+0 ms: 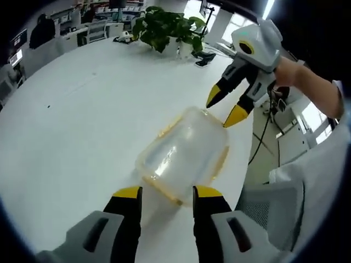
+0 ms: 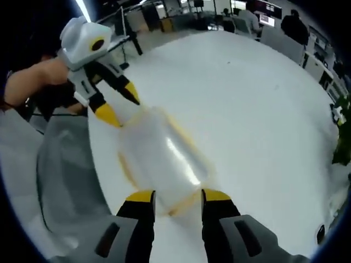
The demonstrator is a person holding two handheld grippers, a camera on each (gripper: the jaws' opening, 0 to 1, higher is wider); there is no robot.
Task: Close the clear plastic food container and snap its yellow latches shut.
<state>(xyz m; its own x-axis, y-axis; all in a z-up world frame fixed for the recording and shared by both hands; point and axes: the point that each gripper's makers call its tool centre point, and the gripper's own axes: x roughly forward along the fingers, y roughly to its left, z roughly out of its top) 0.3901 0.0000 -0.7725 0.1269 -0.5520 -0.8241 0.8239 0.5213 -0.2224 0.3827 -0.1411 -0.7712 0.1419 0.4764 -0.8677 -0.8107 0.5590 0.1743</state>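
Bright ceiling strips light the white table point(image 1: 66, 126) evenly; shadows are faint. Glare streaks the container point(image 2: 164, 159), which blurs softly. Edges bend with fisheye distortion.

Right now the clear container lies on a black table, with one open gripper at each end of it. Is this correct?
Not quite: the table is white, not black, as the left gripper view shows. The clear container does lie on it, with the open left gripper and right gripper at its ends.

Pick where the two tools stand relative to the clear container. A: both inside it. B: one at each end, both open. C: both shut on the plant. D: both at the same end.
B: the left tool and right tool flank opposite ends of the container, jaws apart.
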